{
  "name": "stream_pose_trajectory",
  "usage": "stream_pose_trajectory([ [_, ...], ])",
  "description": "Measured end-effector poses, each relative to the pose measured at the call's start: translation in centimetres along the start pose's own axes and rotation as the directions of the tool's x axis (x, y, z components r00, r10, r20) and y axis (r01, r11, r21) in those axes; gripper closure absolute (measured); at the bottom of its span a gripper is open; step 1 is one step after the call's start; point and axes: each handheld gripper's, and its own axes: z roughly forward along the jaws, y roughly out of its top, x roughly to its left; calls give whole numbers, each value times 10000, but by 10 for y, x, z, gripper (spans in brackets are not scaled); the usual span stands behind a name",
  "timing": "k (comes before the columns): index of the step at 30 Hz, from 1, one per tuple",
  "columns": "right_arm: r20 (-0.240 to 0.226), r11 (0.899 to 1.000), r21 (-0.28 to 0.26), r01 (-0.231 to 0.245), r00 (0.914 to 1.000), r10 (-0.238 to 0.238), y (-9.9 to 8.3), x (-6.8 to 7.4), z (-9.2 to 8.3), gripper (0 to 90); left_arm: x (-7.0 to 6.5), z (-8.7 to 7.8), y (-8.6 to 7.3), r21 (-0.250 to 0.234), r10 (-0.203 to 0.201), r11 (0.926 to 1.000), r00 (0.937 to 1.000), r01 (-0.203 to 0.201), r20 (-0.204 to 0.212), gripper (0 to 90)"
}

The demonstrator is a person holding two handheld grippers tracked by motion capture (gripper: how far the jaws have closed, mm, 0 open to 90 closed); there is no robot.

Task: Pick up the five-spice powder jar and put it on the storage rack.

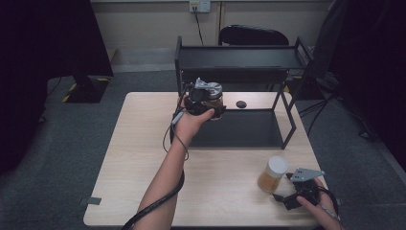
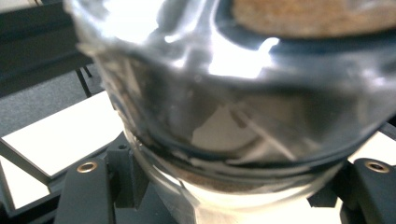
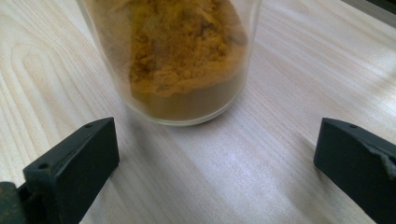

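My left gripper (image 1: 210, 103) is shut on a glass jar (image 1: 214, 101) with a dark lid, held in the air at the left front of the black shelf rack (image 1: 239, 57). Up close in the left gripper view the glass jar (image 2: 243, 107) sits between both jaws, brown powder showing at its top. A second jar of orange-brown powder (image 1: 273, 174) with a white lid stands on the table at the right front. My right gripper (image 1: 287, 194) rests open just short of it, and the powder jar (image 3: 177, 56) stands a little beyond the spread jaws.
The light wooden table (image 1: 143, 158) carries the two-level black rack at its back; a small dark round lid (image 1: 241, 104) lies on the table behind the rack's lower shelf (image 1: 239, 129). A black chair (image 1: 253, 36) stands behind the rack.
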Motion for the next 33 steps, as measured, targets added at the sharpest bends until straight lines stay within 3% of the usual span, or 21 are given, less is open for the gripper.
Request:
stream_pose_trajectory([
  [5, 0, 10000, 5, -7, 10000, 7, 0, 0, 0, 0, -1, -8, 12, 62, 189, 9998, 9997, -188, -174, 316],
  [25, 3, 10000, 4, -15, 10000, 15, 0, 0, 0, 0, -3, -34, 54, -265, 286, 9992, 9993, -292, -236, 316],
  [33, 3, 10000, 6, -13, 10000, 13, 0, 0, 0, 0, -8, -38, 74, -118, 490, 9987, 9980, -495, -399, 316],
])
